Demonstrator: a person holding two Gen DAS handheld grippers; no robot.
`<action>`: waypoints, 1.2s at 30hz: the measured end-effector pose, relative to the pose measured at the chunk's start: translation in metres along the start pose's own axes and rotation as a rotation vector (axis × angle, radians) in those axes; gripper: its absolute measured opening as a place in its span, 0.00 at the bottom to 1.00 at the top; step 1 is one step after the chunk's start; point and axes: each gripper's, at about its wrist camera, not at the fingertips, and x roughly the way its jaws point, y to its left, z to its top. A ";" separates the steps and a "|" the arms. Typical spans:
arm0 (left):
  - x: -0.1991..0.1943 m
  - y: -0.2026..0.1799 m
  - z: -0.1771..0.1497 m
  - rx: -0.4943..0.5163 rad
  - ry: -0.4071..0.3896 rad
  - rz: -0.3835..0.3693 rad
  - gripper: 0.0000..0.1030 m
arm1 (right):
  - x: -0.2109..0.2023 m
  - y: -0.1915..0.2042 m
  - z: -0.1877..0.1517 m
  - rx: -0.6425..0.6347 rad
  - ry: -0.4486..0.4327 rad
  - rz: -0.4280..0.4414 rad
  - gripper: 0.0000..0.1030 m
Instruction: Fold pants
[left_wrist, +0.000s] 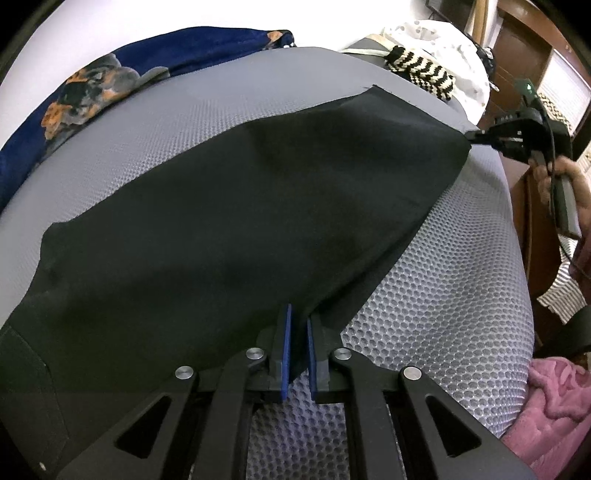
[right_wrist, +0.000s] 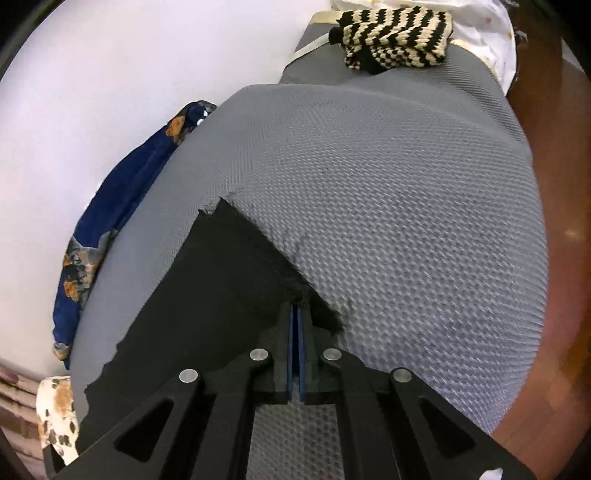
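Note:
Black pants (left_wrist: 229, 221) lie spread on a grey mesh mattress (left_wrist: 424, 332). My left gripper (left_wrist: 298, 314) is shut on the near edge of the pants, cloth pinched between its blue pads. My right gripper (left_wrist: 476, 136) shows at the far right in the left wrist view, shut on the far corner of the pants, held in a hand. In the right wrist view my right gripper (right_wrist: 296, 308) is shut on the pants (right_wrist: 207, 295) at a corner that is lifted off the mattress (right_wrist: 406, 221).
A navy patterned cloth (left_wrist: 92, 85) lies along the mattress's far left edge by the white wall. A black-and-cream striped knit (right_wrist: 395, 35) sits at the mattress's far end. A pink fuzzy cloth (left_wrist: 554, 406) lies at the right. Wooden furniture (left_wrist: 517, 48) stands beyond.

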 end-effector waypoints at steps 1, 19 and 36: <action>0.001 0.000 0.000 0.004 0.006 -0.004 0.08 | 0.003 0.000 -0.004 0.000 0.006 -0.020 0.02; -0.032 0.041 0.015 -0.142 -0.079 -0.075 0.49 | 0.011 0.063 0.075 -0.232 0.089 0.129 0.22; -0.024 0.118 0.006 -0.490 -0.097 0.063 0.49 | 0.121 0.104 0.134 -0.345 0.333 0.230 0.21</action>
